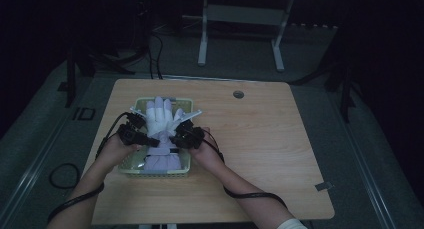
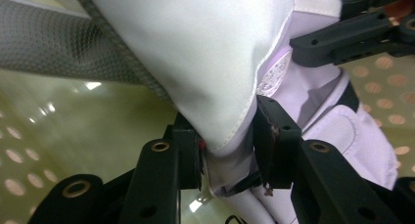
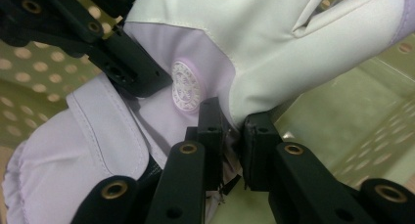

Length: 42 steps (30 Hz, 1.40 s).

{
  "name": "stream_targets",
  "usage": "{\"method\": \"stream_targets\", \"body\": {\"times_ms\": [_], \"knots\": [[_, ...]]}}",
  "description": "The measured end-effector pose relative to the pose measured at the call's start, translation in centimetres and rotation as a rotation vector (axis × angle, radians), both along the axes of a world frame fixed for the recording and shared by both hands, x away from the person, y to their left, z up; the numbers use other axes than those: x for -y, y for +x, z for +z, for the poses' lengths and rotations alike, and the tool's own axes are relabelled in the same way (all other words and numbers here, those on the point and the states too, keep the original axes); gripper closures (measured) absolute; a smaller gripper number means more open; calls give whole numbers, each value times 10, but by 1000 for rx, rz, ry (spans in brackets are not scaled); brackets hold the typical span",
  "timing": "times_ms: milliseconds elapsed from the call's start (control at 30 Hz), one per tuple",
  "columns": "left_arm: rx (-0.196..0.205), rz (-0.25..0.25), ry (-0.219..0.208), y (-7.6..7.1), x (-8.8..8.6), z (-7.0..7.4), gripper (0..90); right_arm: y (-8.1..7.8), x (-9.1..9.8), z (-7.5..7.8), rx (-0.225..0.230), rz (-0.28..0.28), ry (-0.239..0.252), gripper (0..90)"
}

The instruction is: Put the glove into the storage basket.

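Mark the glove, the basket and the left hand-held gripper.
glove [image 1: 161, 120]: high view, on the white palm.
basket [image 1: 156, 172]: high view, on the near rim.
left hand-held gripper [image 2: 226, 136]: left gripper view, midway between its jaw tips, which pinch the glove's edge.

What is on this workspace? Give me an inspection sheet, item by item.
Surface: wooden table with a round grommet hole.
Job's things: white and lilac glove lying fingers-away over a pale green perforated basket.
Clutter: nothing seen.
Grippers: left hand-held gripper shut on the glove's edge; right hand-held gripper shut on the opposite edge.
Cables: black cables trail from both grippers off the near table edge.
Surroundings: dark room, grey floor, a white frame stand behind the table.
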State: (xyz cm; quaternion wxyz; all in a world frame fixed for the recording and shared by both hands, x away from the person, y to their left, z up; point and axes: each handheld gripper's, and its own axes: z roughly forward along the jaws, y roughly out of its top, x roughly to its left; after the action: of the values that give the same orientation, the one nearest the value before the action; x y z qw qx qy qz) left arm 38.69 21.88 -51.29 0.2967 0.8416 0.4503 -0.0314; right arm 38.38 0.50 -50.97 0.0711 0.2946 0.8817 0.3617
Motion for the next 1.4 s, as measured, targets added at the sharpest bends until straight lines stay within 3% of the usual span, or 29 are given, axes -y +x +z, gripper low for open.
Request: {"method": "stream_targets", "body": {"times_ms": [167, 267, 333, 400, 433, 467, 500, 533, 567, 633, 667, 700, 733, 867, 900, 1067, 1167, 1333, 1400], "knots": [[-23, 18, 82, 7, 11, -6, 656, 5, 1, 0, 9, -8, -24, 627], [-50, 40, 98, 12, 17, -7, 648, 8, 6, -1, 1, -8, -6, 527], [-58, 53, 152, 14, 22, -9, 612, 10, 9, -2, -9, -4, 14, 462], [-36, 61, 179, 15, 26, -8, 562, 10, 13, 1, 16, 2, 64, 403], [-10, 65, 201, 14, 27, -7, 509, 10, 16, 3, 19, 6, 97, 360], [-10, 65, 201, 14, 27, -7, 423, 10, 16, 3, 19, 6, 97, 360], [41, 84, 224, 12, 28, -6, 423, 10, 18, 6, 16, 17, 121, 327], [60, 92, 231, 11, 27, -6, 250, 10, 22, 10, 20, 40, 144, 266], [84, 106, 241, 9, 27, -5, 187, 10, 23, 12, 28, 51, 152, 253], [123, 110, 214, 6, 25, -3, 124, 9, 26, 15, 24, 72, 173, 215], [123, 110, 214, 6, 25, -3, 88, 9, 26, 15, 24, 72, 173, 215], [144, 111, 171, 3, 22, -1, 88, 9, 27, 17, 32, 83, 187, 192], [153, 116, 153, 1, 21, 1, 8, 9, 30, 19, 34, 90, 197, 183], [183, 125, 130, -4, 19, 5, 8, 9, 33, 20, 40, 110, 191, 174], [209, 135, 105, -9, 17, 9, 8, 8, 34, 20, 37, 113, 201, 174], [264, 149, 79, -18, 15, 17, 8, 10, 43, 20, 33, 115, 214, 171], [286, 154, 44, -22, 16, 21, 9, 11, 47, 20, 34, 118, 212, 169], [306, 135, 33, -28, 24, 25, 9, 11, 53, 21, 29, 114, 221, 169], [319, 136, -13, -32, 26, 27, 9, 11, 56, 21, 31, 118, 222, 167]]}}
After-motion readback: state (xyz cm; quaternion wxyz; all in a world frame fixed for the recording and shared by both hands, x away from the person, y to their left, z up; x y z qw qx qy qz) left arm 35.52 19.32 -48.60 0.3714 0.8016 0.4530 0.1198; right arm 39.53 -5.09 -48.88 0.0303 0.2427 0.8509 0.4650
